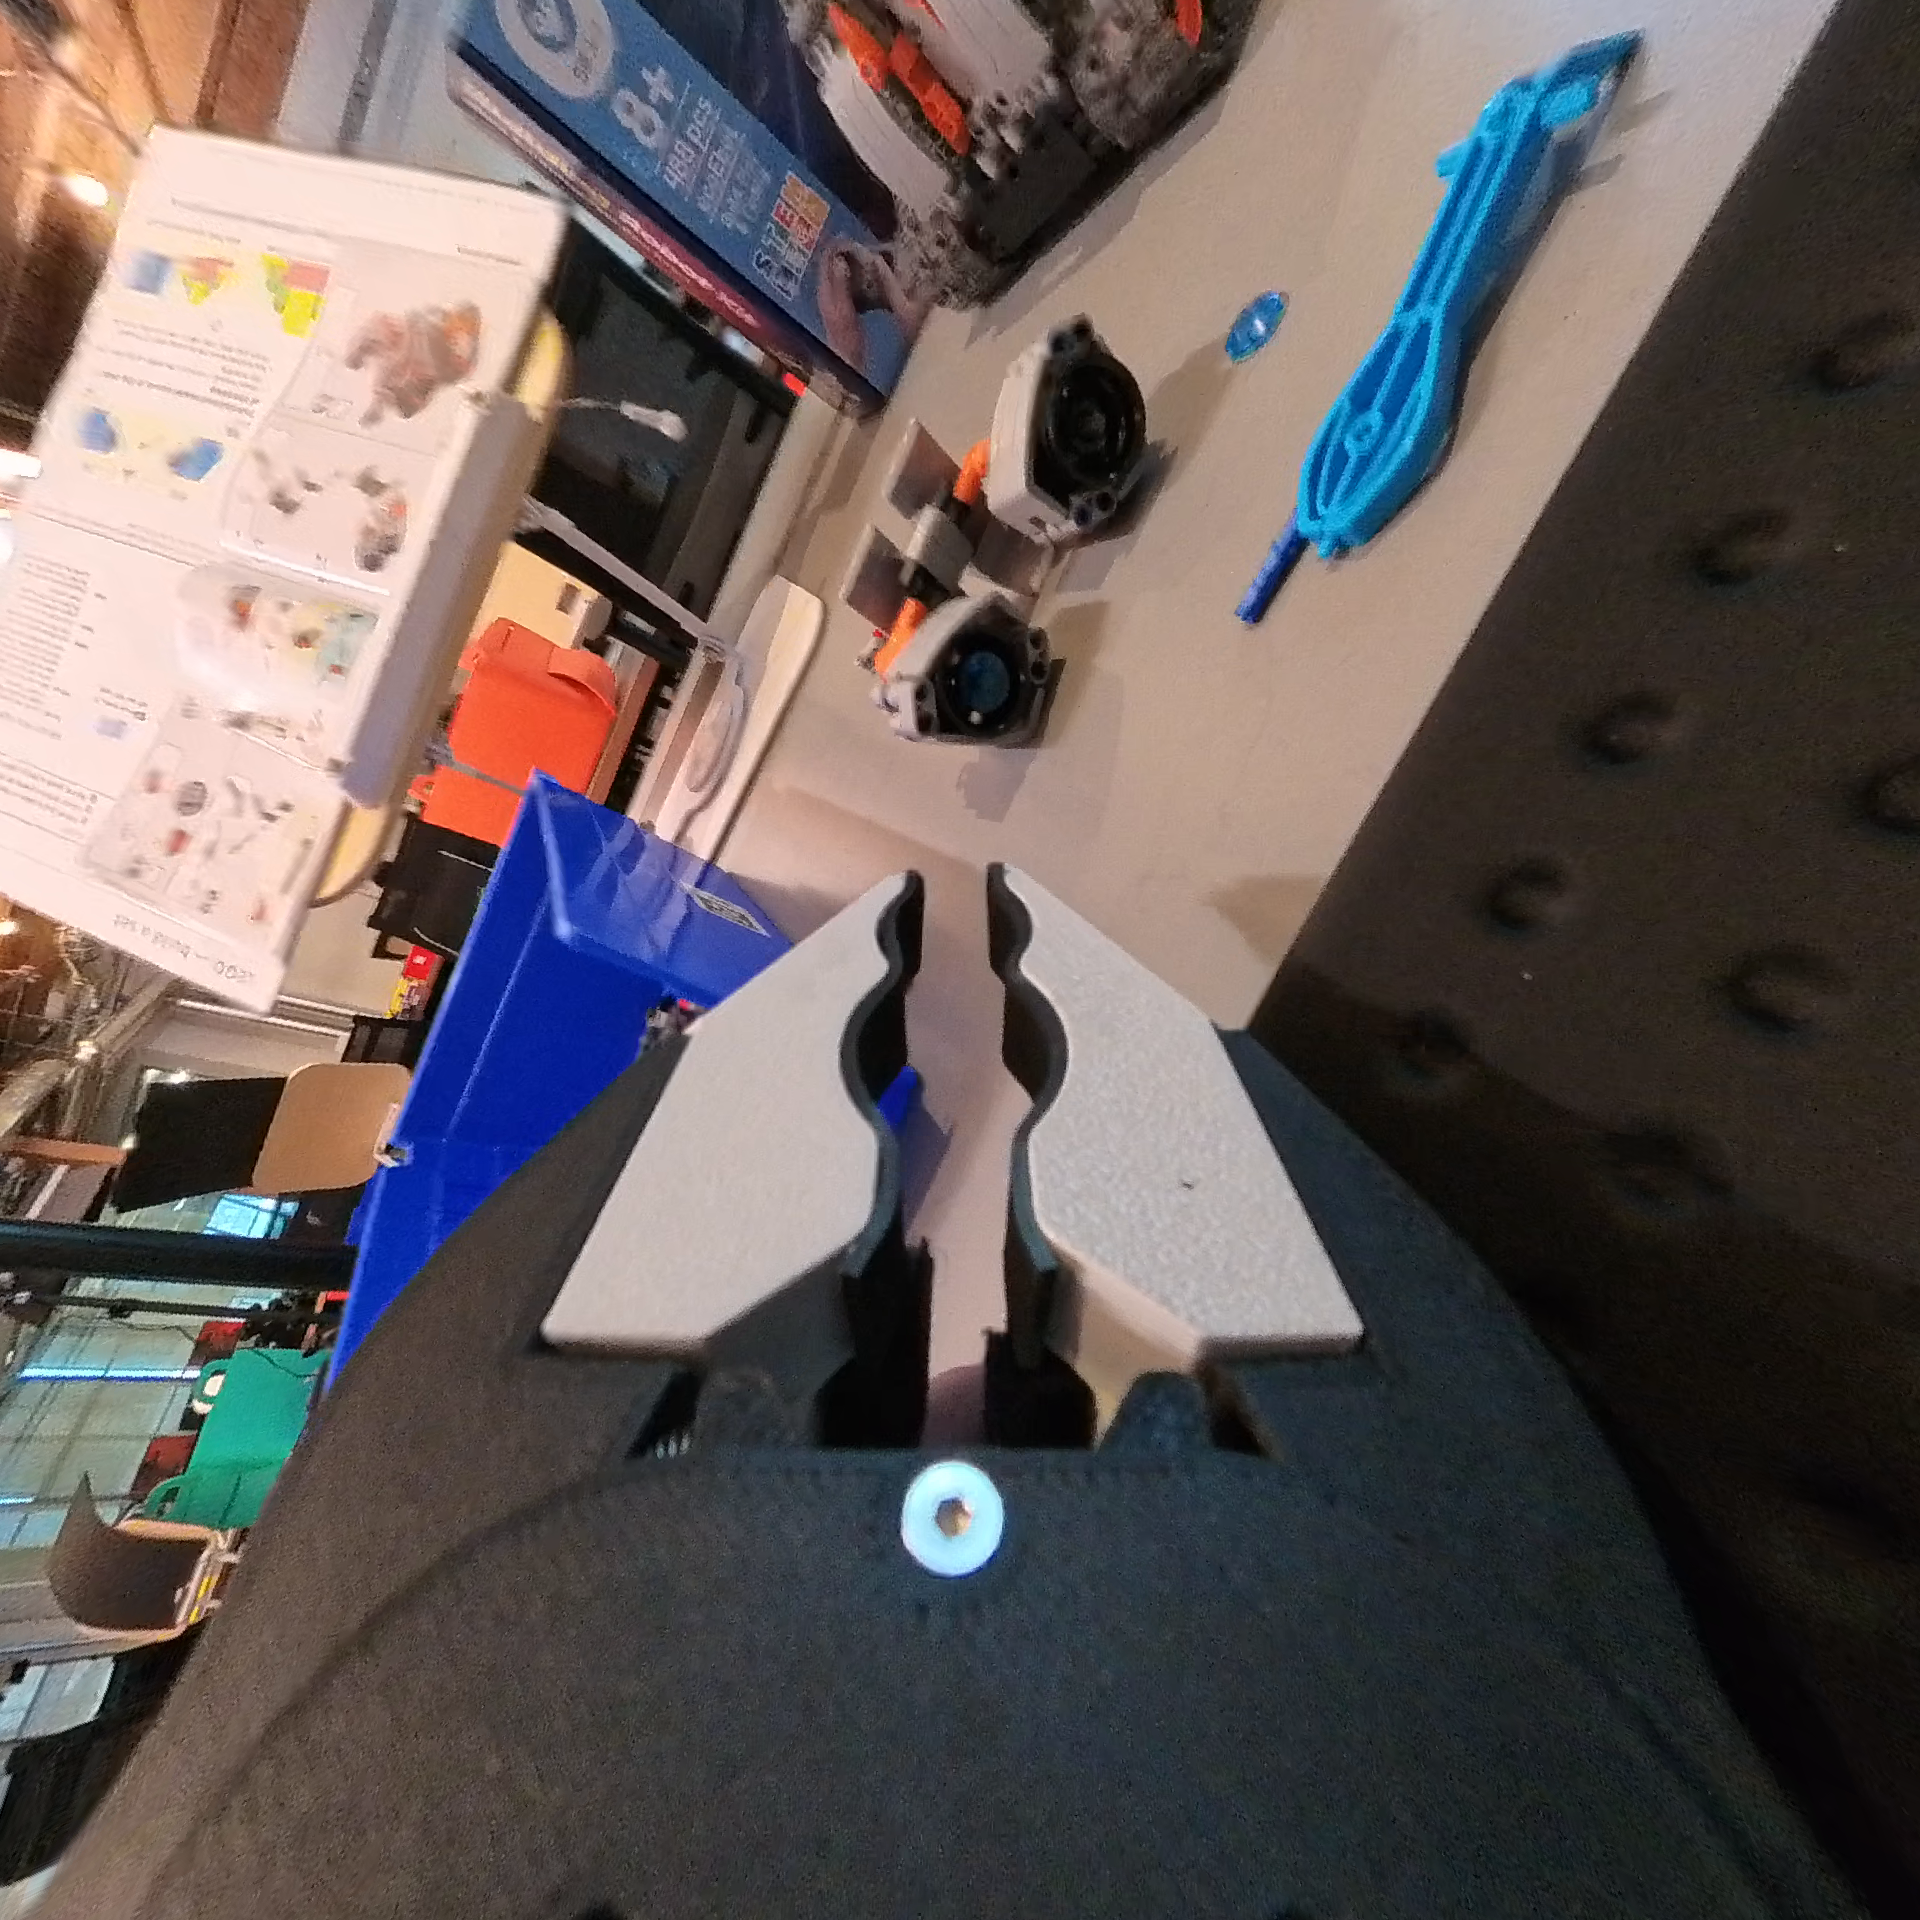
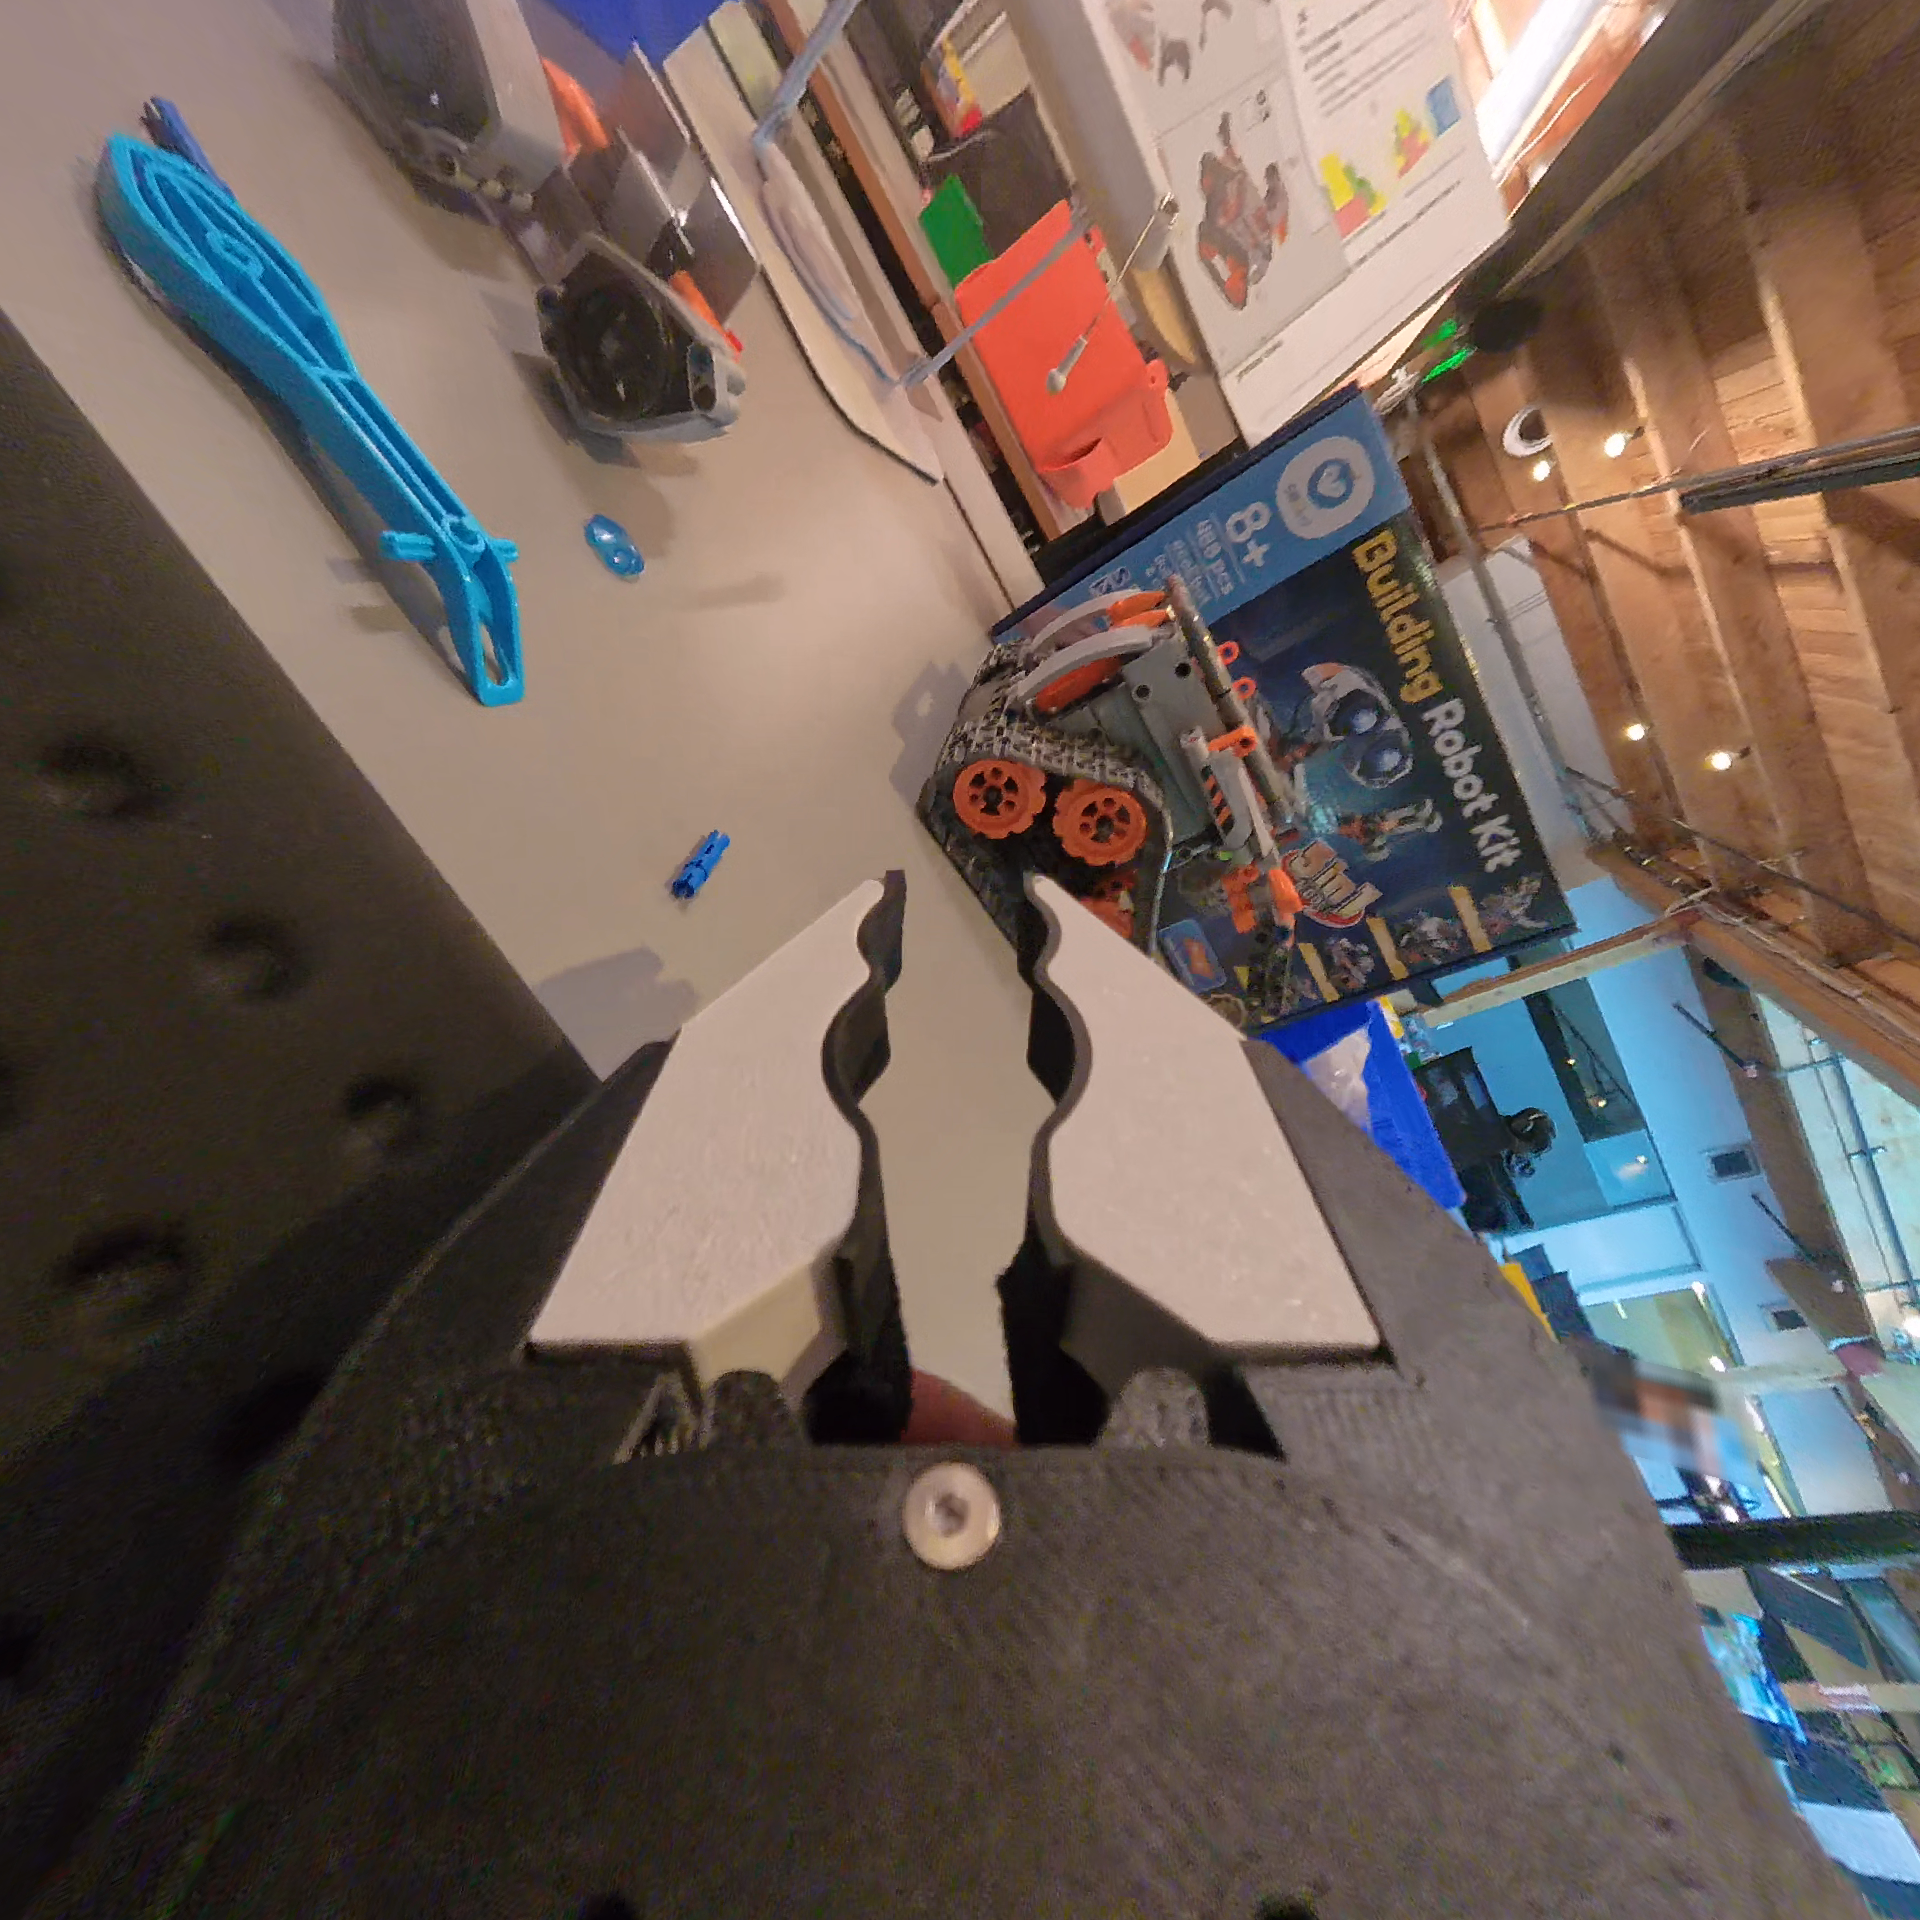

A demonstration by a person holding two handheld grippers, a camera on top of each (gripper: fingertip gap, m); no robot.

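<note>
Tongs both slightly apart, empty: left tongs (image 1: pixel 953 883) over worktop (image 1: pixel 1195 727), motor block (image 1: pixel 987 561) at 12 o'clock; right tongs (image 2: pixel 966 888) nearest tracked robot (image 2: pixel 1091 790), 1 o'clock.

The table (image 2: pixel 727 727) holds a long flat tool (image 2: pixel 312 395) near its front edge. A small round piece (image 2: pixel 613 545) lies just behind the tool. Two motor blocks (image 1: pixel 997 561) sit on the left, farther back. A tracked toy robot (image 2: pixel 1081 790) stands on the right, and a big box (image 2: pixel 1382 727) stands behind it. A tiny pin (image 2: pixel 698 864) lies near the robot. A bin (image 1: pixel 540 1039) sits on the far left.
</note>
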